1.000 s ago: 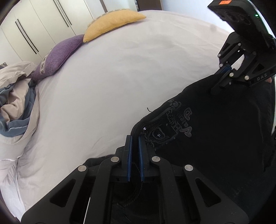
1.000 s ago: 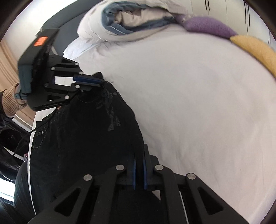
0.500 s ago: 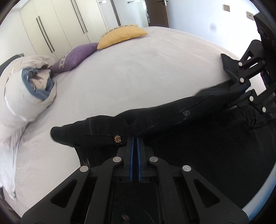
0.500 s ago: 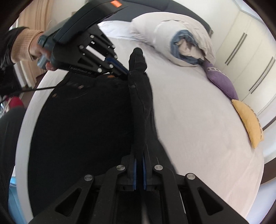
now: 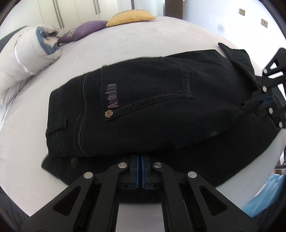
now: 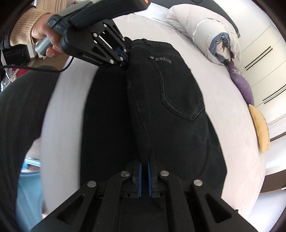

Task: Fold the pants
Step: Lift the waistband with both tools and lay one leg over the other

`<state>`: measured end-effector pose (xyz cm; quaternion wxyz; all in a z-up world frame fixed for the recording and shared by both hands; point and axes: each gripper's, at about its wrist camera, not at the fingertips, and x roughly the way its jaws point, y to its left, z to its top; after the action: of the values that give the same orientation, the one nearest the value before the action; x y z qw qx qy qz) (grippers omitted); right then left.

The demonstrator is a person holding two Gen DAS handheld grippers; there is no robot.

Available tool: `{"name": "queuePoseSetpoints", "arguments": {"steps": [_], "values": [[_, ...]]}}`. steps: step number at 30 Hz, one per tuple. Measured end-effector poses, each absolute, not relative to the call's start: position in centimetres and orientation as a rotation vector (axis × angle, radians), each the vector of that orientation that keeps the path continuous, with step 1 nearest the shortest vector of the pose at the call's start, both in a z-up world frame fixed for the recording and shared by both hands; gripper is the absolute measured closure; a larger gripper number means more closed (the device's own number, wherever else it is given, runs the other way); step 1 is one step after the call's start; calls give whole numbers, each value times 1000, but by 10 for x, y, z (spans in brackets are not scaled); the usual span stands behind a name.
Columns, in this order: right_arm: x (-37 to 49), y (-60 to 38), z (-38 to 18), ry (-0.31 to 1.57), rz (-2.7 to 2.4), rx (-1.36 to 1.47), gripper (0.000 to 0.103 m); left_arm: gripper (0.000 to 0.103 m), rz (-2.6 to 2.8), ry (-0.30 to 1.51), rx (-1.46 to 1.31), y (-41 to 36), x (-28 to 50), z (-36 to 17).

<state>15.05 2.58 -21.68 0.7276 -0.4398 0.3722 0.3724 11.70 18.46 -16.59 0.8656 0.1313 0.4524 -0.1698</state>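
Note:
Black denim pants [image 5: 146, 107] lie on the white bed [image 5: 125, 44], one half folded over the other, back pocket and "AboutMe" label facing up. They also show in the right wrist view [image 6: 169, 107]. My left gripper [image 5: 140, 160] is shut on the near edge of the folded layer by the waistband; it also shows in the right wrist view [image 6: 123, 53]. My right gripper [image 6: 144, 166] is shut on the pants edge further down the leg side; it also shows at the right of the left wrist view [image 5: 264, 101].
A rolled white and blue duvet [image 5: 26, 53], a purple cushion [image 5: 84, 30] and a yellow cushion [image 5: 130, 17] lie at the far side of the bed. White wardrobes [image 6: 264, 58] stand behind. A light blue object [image 6: 28, 192] sits below the bed edge.
Both grippers have carried the lifted pants edge over towards the near side, so the top half now lies folded flat onto the lower half with the back pocket up.

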Motion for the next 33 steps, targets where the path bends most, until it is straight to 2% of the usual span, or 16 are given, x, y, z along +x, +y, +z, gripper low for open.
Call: {"name": "queuePoseSetpoints", "arguments": {"steps": [9, 15, 21, 30, 33], "values": [[117, 57, -236, 841, 827, -1013, 97, 103, -312, 950, 231, 209, 88, -176], [113, 67, -247, 873, 802, -1018, 97, 103, -242, 963, 153, 232, 97, -179], [127, 64, -254, 903, 780, -900, 93, 103, -136, 977, 138, 257, 83, -166], [118, 61, -253, 854, 732, -859, 92, 102, -208, 828, 215, 189, 100, -106], [114, 64, -256, 834, 706, -881, 92, 102, -215, 884, 189, 181, 116, -114]]}}
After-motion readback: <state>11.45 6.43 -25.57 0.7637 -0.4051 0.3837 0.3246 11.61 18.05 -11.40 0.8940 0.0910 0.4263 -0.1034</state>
